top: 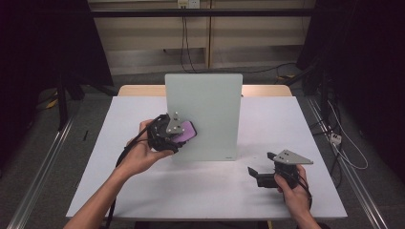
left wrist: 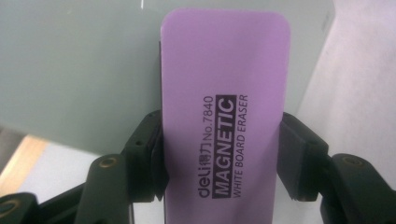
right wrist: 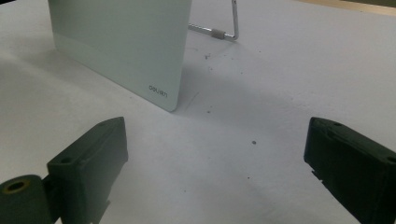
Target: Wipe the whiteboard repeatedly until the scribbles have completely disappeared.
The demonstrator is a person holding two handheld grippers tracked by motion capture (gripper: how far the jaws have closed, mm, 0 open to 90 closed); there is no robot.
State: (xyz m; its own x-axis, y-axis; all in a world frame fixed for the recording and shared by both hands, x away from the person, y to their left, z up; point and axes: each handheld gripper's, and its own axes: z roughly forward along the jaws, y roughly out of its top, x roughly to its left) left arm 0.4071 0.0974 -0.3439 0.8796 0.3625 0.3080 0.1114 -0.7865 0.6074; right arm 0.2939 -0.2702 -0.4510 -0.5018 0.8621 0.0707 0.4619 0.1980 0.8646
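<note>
- Reaching in from the lower left of the high view, the person's left forearm angles up and rightward, its hand wrapped around the left tool [top: 184, 132].
- That tool pinches a purple whiteboard eraser [left wrist: 224, 116] by its long sides, holding it against the left part of the upright whiteboard [top: 210, 100] on the white counter [top: 267, 191].
- The right hand [top: 292, 187] rests low on the counter, right of the board; the right tool [right wrist: 215, 172] points left, jaws spread wide around nothing.
</note>
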